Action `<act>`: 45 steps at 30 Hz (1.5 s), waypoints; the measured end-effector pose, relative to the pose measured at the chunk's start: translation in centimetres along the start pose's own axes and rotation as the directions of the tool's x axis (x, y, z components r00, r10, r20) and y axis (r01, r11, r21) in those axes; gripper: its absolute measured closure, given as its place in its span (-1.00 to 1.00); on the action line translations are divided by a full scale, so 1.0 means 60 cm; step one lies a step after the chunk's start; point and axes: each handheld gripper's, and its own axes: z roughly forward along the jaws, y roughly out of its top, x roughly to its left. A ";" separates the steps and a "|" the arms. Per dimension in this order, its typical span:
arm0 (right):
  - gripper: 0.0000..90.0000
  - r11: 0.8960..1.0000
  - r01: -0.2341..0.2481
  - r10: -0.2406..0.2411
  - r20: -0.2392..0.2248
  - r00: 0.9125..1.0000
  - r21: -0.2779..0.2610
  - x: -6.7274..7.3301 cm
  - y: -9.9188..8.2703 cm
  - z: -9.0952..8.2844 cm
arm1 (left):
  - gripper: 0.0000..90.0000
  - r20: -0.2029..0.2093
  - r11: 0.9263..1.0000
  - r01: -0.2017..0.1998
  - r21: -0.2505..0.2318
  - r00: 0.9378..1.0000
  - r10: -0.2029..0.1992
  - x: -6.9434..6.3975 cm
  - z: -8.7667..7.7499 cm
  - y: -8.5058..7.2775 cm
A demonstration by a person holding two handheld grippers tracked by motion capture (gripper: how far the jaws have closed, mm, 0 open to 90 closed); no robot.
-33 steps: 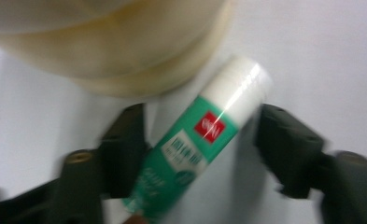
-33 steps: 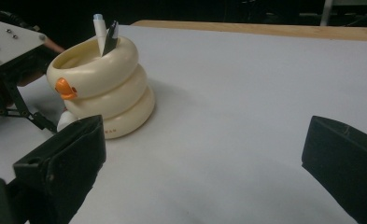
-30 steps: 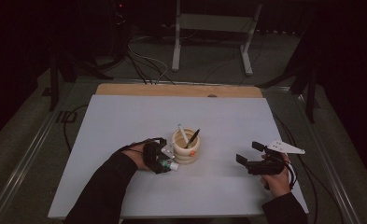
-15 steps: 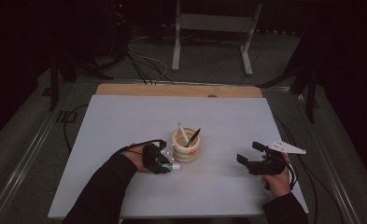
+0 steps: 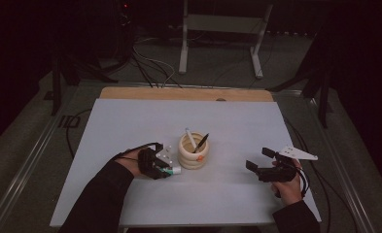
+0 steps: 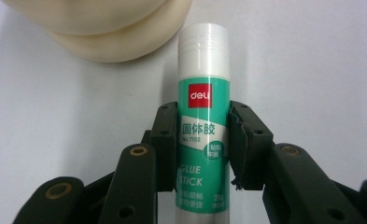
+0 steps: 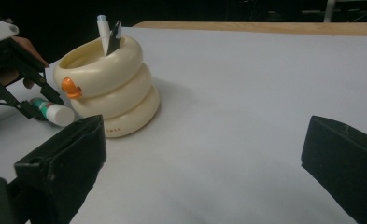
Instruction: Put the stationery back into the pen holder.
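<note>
So from my remote seat here's the situation; my left tongs (image 6: 203,140) are clamped on the glue stick (image 6: 203,116), pads pressing either side of the green label, white cap end sticking out past the tips; they've just been closing down on it and now the grip looks solid. Taking the cream ring-stacked pen holder (image 5: 193,153) as the landmark: the glue stick (image 5: 171,170) sits just beside its base on the side toward my left hand (image 5: 132,162), cap pointing at the holder, and in the left gripper view the cap comes close to the holder's (image 6: 102,28) bottom ring, though I can't tell if they actually touch; can't tell either whether the stick is still lying on the white counter (image 5: 130,121) or lifted a hair.

The holder (image 7: 107,86) has a little orange bit on its side, and a white pen (image 7: 102,28) plus a dark-tipped pen (image 7: 116,31) stand tilted inside it.

My right tongs (image 5: 258,159) are well off on the holder's other side, jaws spread wide apart with nothing between them, just bare counter; the grey three-cornered plate (image 5: 298,154) sits on top of that one.
</note>
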 end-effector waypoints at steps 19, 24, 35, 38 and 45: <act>-1.00 1.000 -0.011 0.011 0.001 1.000 -0.007 -0.003 0.000 -0.002 | 0.48 -0.048 0.998 0.029 -0.048 0.998 -0.031 0.002 -0.027 -0.007; -1.00 1.000 -0.011 0.011 0.000 1.000 -0.008 -0.003 0.000 -0.002 | 0.48 -0.056 0.997 0.037 -0.066 0.998 -0.041 0.003 -0.033 -0.008; -1.00 1.000 -0.014 0.014 -0.001 1.000 -0.009 -0.003 0.000 -0.003 | 0.48 -0.081 0.992 0.059 -0.111 0.994 -0.068 0.007 -0.045 -0.011; -1.00 1.000 -0.013 0.013 -0.002 1.000 -0.009 -0.003 -0.001 -0.002 | 0.48 -0.087 0.991 0.062 -0.118 0.994 -0.072 0.008 -0.048 -0.011; -1.00 1.000 -0.015 0.015 -0.002 1.000 -0.007 -0.003 -0.001 -0.002 | 0.48 -0.096 0.985 0.080 -0.155 0.991 -0.096 0.012 -0.055 -0.011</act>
